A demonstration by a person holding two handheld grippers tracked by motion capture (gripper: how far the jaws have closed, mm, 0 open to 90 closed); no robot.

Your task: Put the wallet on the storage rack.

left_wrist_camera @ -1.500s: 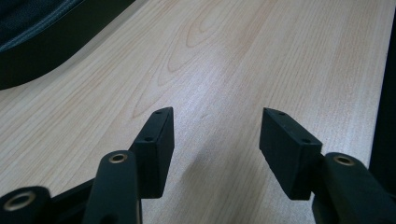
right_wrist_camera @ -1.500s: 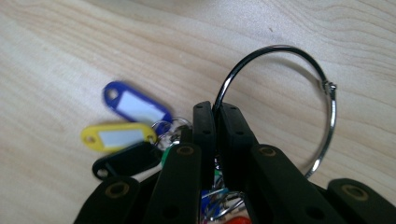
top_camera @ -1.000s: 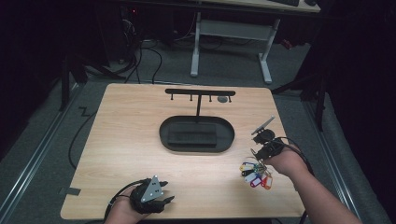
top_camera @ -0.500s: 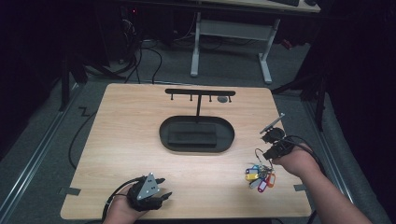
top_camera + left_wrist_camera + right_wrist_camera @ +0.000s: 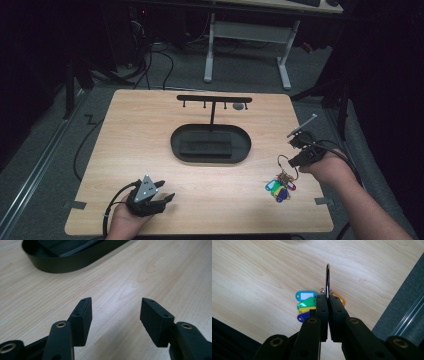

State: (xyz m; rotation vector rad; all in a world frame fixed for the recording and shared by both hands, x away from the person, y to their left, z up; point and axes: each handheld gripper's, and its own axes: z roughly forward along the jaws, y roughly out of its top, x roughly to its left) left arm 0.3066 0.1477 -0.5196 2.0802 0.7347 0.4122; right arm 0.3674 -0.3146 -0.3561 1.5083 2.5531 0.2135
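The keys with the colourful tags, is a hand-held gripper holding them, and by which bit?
Yes. The right hand-held gripper is shut on the metal ring of the key bunch, with the coloured tags hanging below it. The left hand-held gripper is open, holding nothing.

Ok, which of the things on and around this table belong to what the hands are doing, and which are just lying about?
In play:
- key ring with coloured tags, pinched by the right hand-held gripper
- black hook rack, the likely hanging spot, standing in the oval tray
- left hand-held gripper, open, holding nothing

Lying about:
- floor cables
- white desk frame behind the table
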